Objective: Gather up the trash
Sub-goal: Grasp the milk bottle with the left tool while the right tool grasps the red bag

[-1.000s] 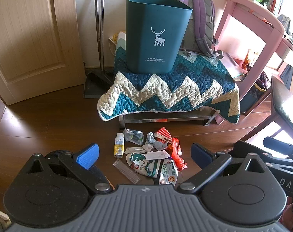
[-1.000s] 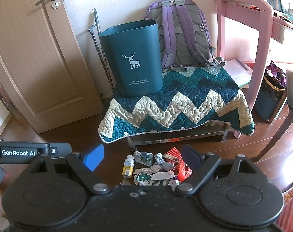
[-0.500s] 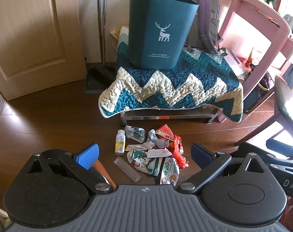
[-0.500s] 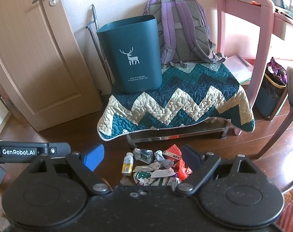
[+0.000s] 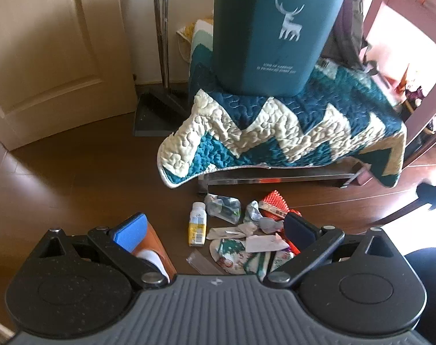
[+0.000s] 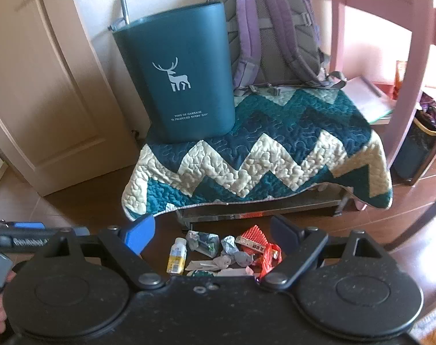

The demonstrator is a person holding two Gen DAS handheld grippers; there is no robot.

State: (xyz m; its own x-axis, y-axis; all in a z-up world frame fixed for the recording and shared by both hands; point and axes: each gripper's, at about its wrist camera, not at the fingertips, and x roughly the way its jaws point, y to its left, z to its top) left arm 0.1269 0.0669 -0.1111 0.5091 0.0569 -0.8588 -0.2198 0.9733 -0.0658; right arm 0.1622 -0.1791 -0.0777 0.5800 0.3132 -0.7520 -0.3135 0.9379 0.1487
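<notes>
Trash pile sits on the dark wood floor, lower centre of both views, just in front of the quilt-covered bench. Teal deer-print bin stands upright on the quilt, upper centre, well above the pile.

Left gripper spread wide, nothing between the fingers, hovering over the pile. Right gripper likewise spread, empty, further back and higher.

Pile contents:
- small yellow-label bottle, lying at pile's left edge. Stiff, light, probably rolls; take across the body.
- crushed clear plastic bottle just right of it, upper part of pile. Springy, slick; pinch at a crease.
- grey crumpled wad, centre. Soft, light, easy pinch anywhere.
- red snack wrappers, right side. Thin film, slippery; grab a bunched fold, not a flat face.
- flat printed packets and a clear strip at bottom. They lie flush to the floor, hardest to lift, so need an edge.

All looks light, nothing fragile. Items overlap, so one grab may drag neighbours.

Nothing collected yet by the look of it.
</notes>
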